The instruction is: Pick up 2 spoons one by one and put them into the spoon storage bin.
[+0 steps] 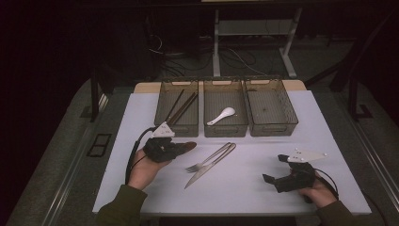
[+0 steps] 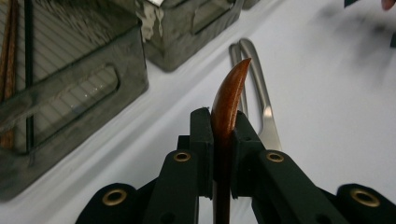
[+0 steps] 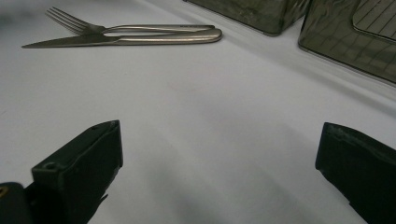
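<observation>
— What did the left gripper (image 2: 223,135) have just then?

— A brown wooden utensil (image 2: 229,95), pinched on edge between the two black pads, its curved tip sticking out past them. From the high view it was off the white table (image 1: 141,122), just in front of the left bin (image 1: 178,126). I'd guess it was a spoon, but the handle ran back under the gripper, so I couldn't swear to it.

— Why held on edge like that?

— Probably because the thin side gave the pads something flat to squeeze. And the bins looked sorted: chopsticks (image 1: 181,107) in the left one, a white spoon (image 1: 221,116) in the middle bin (image 1: 226,127), the right bin (image 1: 273,126) bare as far as I could see.

— And the right gripper (image 3: 219,158)?

— Jaws wide apart, nothing between them, low over the table near the person's right hand (image 1: 320,193). I took it to be waiting.

— What was left?

— A fork (image 1: 207,162) and a knife (image 1: 209,167), lying together mid-table, handles touching. The room was dim; the far bin's floor was hard to read.
</observation>
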`<action>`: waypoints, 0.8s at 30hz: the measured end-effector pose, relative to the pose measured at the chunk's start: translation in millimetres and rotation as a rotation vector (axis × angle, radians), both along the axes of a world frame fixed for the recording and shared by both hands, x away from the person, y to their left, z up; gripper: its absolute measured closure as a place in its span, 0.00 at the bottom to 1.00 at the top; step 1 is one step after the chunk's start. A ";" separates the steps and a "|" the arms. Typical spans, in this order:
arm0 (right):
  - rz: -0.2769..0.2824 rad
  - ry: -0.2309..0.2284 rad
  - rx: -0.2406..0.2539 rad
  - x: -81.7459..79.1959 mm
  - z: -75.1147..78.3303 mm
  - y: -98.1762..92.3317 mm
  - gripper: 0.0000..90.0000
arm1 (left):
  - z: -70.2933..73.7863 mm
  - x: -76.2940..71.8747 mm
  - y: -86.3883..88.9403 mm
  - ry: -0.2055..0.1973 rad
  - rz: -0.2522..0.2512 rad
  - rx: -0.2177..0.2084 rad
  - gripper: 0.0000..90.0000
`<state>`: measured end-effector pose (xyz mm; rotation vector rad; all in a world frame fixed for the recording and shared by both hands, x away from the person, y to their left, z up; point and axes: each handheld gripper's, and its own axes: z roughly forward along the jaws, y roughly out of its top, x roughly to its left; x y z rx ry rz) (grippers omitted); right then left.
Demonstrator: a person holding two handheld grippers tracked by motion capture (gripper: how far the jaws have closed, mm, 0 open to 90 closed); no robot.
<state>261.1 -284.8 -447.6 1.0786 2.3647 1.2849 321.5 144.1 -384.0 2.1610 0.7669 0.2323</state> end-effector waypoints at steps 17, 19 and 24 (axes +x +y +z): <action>-0.005 0.004 0.008 -0.8 0.9 -0.3 0.00 | 21.1 27.8 -29.5 -0.027 -0.002 -0.074 0.91; -0.007 0.002 0.011 -0.9 1.1 -0.5 0.00 | 25.0 32.2 -33.9 -0.029 -0.003 -0.078 0.91; -0.006 0.000 0.011 -0.6 1.1 -0.6 0.00 | 33.1 44.9 -47.9 -0.033 -0.012 -0.078 0.90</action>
